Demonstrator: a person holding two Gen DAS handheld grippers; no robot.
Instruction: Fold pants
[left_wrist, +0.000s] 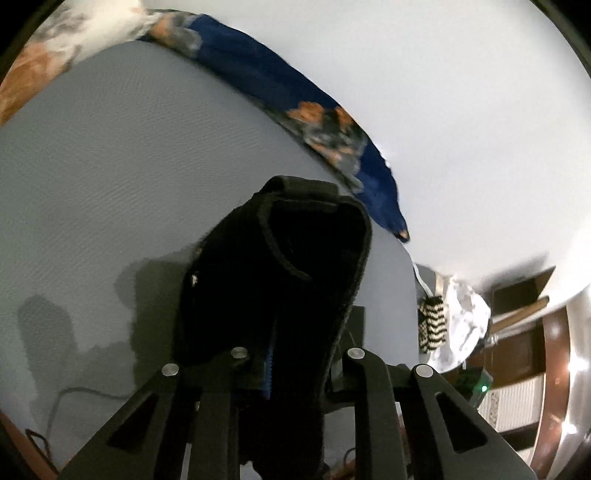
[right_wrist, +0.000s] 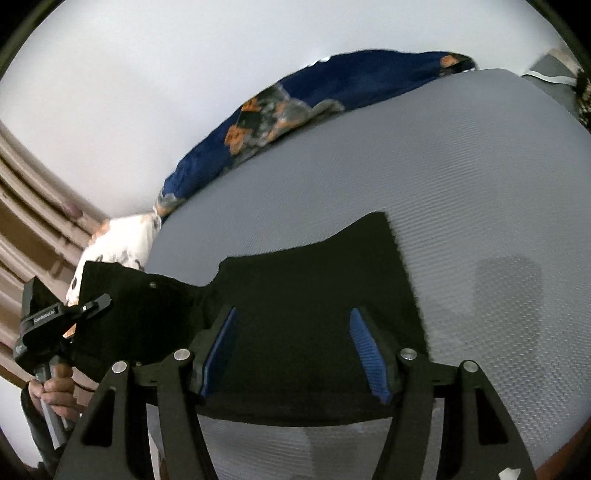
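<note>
Black pants (right_wrist: 314, 280) lie on a grey textured surface (right_wrist: 461, 184). My left gripper (left_wrist: 280, 369) is shut on a bunched part of the pants (left_wrist: 280, 266) and holds it lifted above the surface; the fabric hides its fingertips. In the right wrist view the left gripper (right_wrist: 70, 314) shows at the far left, clamped on the pants' end. My right gripper (right_wrist: 293, 350) is open, its blue-padded fingers (right_wrist: 364, 339) spread over the flat part of the pants.
A blue floral blanket (right_wrist: 314, 96) runs along the far edge of the grey surface, against a white wall. A black-and-white zigzag cloth (left_wrist: 432, 325) and white fabric (left_wrist: 465, 325) lie past the surface's right edge, beside wooden furniture (left_wrist: 517, 306).
</note>
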